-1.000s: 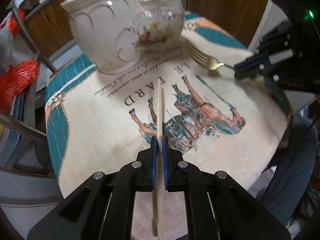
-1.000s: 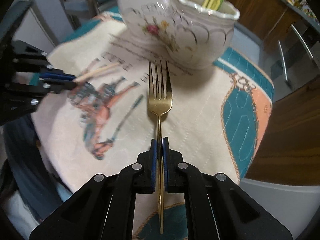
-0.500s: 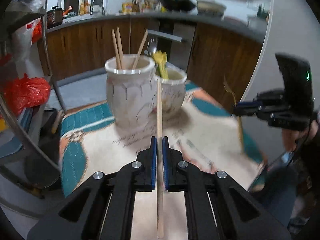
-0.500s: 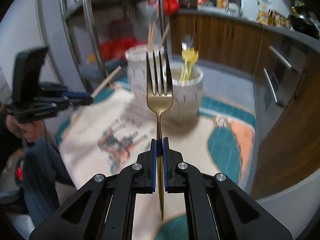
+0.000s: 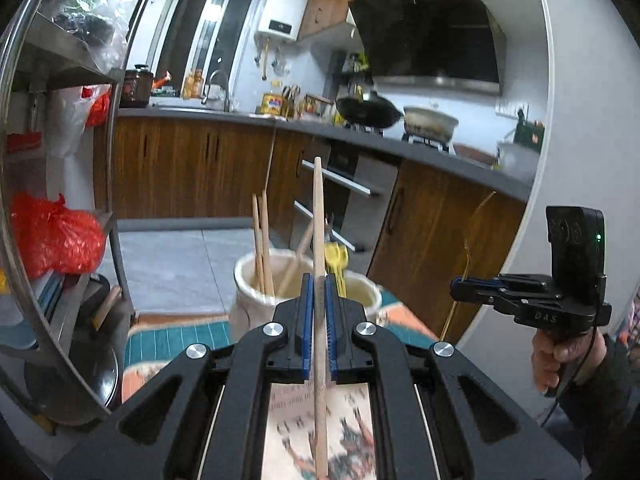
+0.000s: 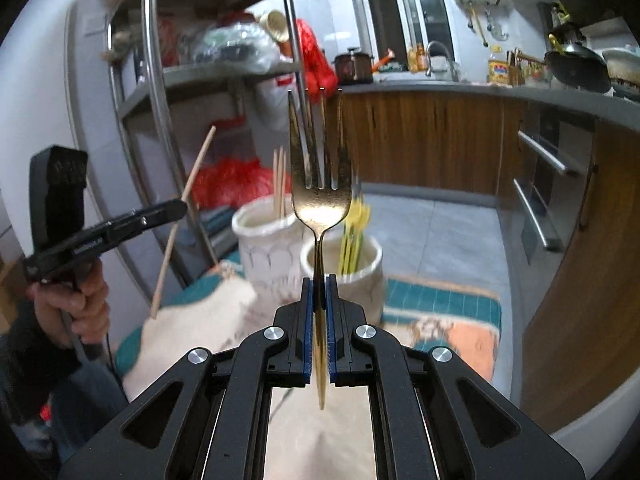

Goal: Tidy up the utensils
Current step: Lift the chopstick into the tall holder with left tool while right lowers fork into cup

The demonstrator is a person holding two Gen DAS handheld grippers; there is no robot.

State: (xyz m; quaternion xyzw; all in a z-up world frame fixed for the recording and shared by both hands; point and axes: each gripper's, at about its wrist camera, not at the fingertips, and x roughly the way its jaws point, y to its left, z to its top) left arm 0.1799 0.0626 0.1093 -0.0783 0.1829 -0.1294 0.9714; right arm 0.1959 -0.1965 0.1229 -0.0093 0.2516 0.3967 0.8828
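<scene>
My left gripper [image 5: 319, 284] is shut on a wooden chopstick [image 5: 318, 220] that points up, raised above the table. It also shows in the right wrist view [image 6: 176, 208] with the chopstick [image 6: 188, 200]. My right gripper [image 6: 319, 284] is shut on a gold fork [image 6: 319, 184], tines up; it shows in the left wrist view [image 5: 460, 282] with the fork [image 5: 472, 236]. Two white ceramic pots stand ahead: one [image 5: 256, 296] [image 6: 264, 240] holds chopsticks, the other [image 5: 360, 292] [image 6: 352, 268] holds yellow utensils.
The pots stand on a table with a printed teal, orange and cream cloth [image 6: 440, 312]. A metal shelf rack [image 6: 160, 92] with red bags stands at the left. Wooden kitchen cabinets [image 5: 192, 168] and a counter run behind.
Both grippers rose and tilted up from the table, lifting the chopstick and the fork. The pots now sit lower in both views.
</scene>
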